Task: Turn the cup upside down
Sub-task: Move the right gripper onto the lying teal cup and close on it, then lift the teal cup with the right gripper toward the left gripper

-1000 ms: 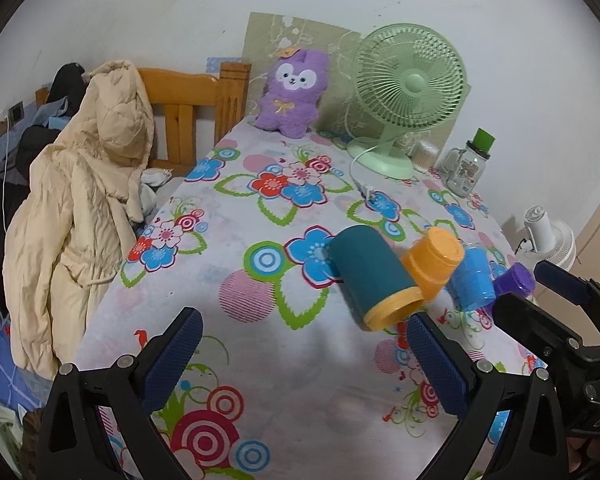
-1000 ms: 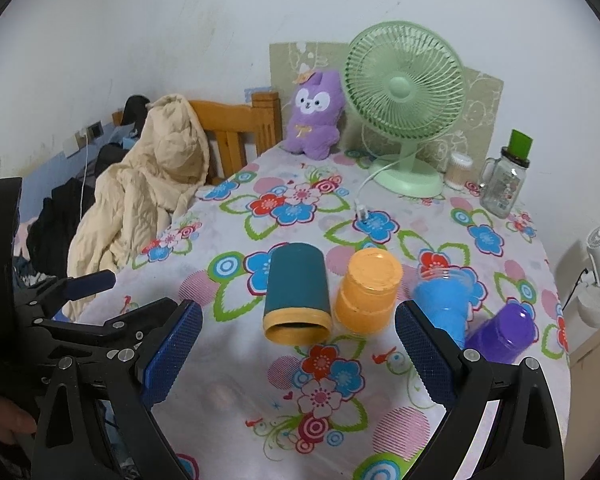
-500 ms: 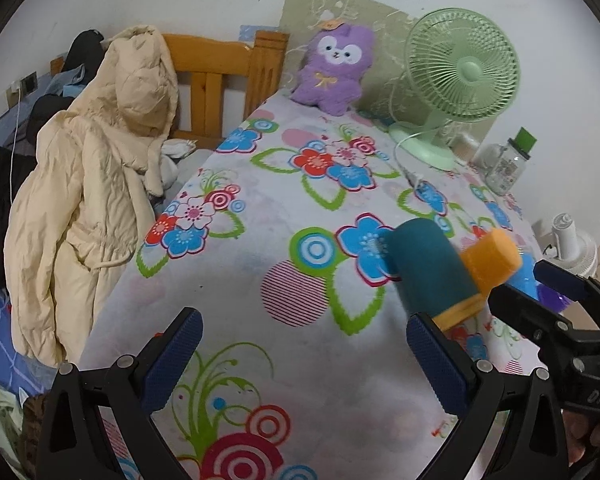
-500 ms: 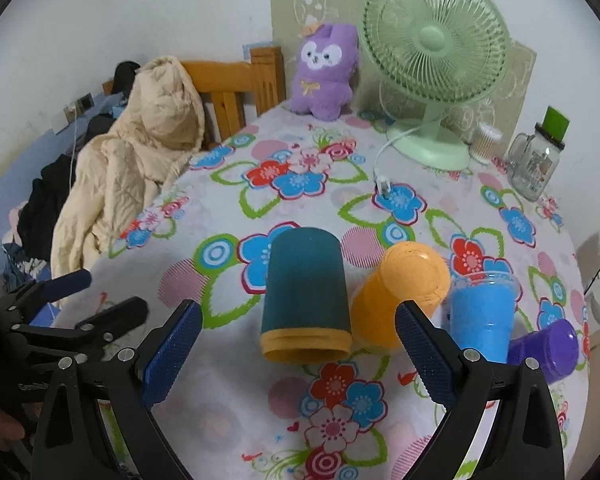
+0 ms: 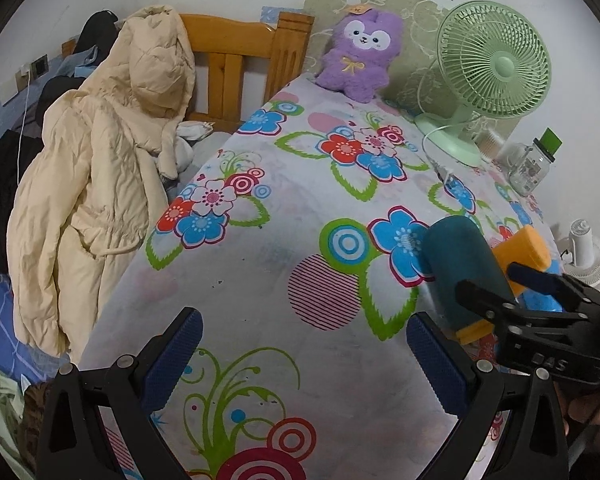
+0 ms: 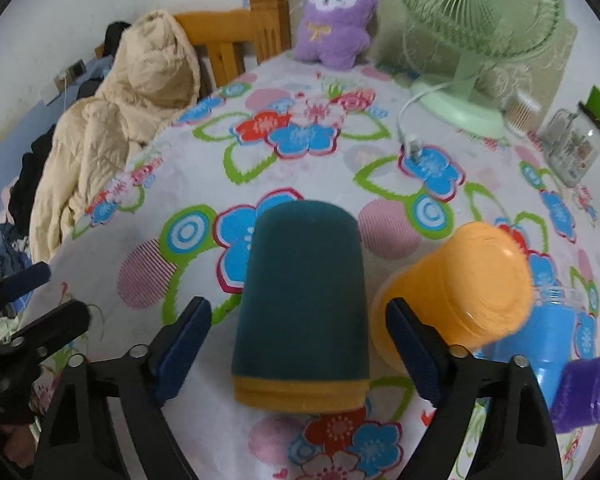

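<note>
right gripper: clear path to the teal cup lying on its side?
Probably yes. The right gripper is open, jaws either side of the teal cup; the orange cup crowds the right jaw.

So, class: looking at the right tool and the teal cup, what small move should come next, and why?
Probably ease the right tool slightly forward, then close. Its fingers are open on either side of the teal cup, not touching it, and the orange cup crowds the right finger.

Both the left claw [image 5: 300,356] and right claw [image 6: 300,340] gape wide, level.
</note>
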Demonstrator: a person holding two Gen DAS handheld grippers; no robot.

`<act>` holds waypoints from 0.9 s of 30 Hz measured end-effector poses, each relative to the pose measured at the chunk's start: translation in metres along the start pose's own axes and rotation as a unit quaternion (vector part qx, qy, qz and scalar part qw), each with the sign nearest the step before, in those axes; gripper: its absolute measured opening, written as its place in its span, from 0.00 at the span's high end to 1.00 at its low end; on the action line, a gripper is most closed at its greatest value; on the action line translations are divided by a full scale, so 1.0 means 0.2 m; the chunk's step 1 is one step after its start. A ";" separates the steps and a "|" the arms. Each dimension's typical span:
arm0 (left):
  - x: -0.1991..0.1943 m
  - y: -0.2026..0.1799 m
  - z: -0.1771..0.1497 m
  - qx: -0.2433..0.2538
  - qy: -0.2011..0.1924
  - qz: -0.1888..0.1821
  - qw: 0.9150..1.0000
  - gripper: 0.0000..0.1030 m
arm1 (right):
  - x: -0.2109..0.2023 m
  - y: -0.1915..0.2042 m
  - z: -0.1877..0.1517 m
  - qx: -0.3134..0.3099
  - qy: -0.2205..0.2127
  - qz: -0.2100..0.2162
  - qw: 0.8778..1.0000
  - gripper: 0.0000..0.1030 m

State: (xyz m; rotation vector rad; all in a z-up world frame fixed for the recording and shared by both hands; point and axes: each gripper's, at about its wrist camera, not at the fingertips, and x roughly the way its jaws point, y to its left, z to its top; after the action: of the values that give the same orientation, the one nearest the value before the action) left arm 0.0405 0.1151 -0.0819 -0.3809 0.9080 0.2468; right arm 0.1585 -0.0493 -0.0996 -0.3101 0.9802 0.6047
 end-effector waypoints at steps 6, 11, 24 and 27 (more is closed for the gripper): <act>0.00 -0.02 0.00 0.004 0.002 0.002 1.000 0.00 | 0.09 -0.04 0.00 0.020 0.028 0.020 0.999 0.32; -0.01 -0.02 -0.01 0.002 0.001 0.000 1.000 0.00 | 0.02 -0.03 -0.02 0.020 0.021 0.025 0.999 0.32; -0.12 -0.08 -0.07 0.011 -0.008 -0.011 1.000 0.00 | -0.34 0.00 -0.23 0.019 -0.032 0.001 0.999 0.32; -0.14 -0.10 -0.09 0.016 -0.008 -0.013 1.000 0.00 | -0.40 0.00 -0.31 0.026 -0.034 -0.019 0.999 0.32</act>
State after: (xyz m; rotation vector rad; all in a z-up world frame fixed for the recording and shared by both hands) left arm 0.0183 0.0872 -0.0652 -0.3598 0.8900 0.2116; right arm 0.0822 -0.1077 -0.0646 -0.2590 0.9204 0.5502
